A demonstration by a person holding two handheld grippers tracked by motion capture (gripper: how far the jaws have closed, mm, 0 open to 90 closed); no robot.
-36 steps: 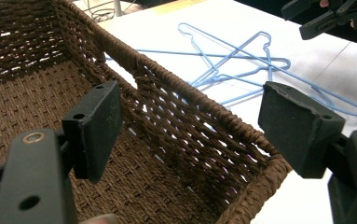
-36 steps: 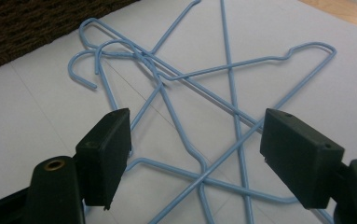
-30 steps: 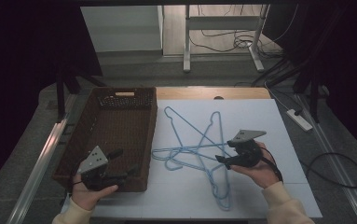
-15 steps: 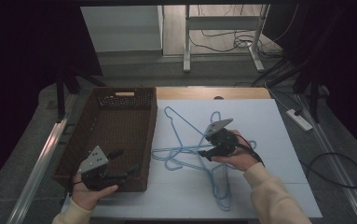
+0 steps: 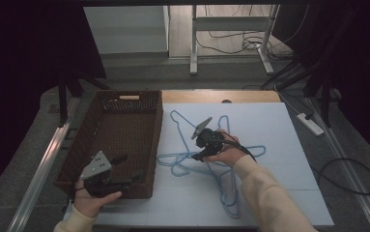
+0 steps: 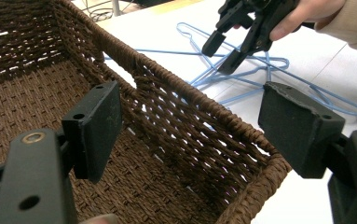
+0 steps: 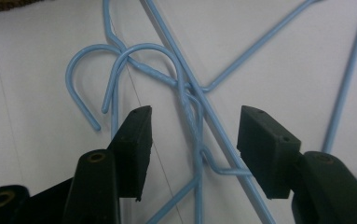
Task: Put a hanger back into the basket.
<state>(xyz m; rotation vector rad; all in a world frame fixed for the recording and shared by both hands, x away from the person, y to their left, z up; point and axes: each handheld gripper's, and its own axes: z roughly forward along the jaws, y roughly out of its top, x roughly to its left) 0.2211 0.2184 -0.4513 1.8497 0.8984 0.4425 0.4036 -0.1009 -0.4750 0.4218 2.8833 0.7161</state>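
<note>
Right gripper (image 7: 195, 140), jaws wide, straddles a blue hanger (image 7: 192, 116) neck; close squarely there. Left gripper (image 6: 190, 135) waits wide over the basket (image 6: 204, 116).

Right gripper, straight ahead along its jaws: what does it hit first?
Probably the twisted neck of the light blue wire hangers, lying between the open jaws of the right gripper; depth is unclear.

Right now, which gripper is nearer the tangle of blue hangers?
Right. The right gripper hangs open over the blue hangers, jaws either side of a twisted neck. The left gripper is off at the basket, open across its near corner.
</note>
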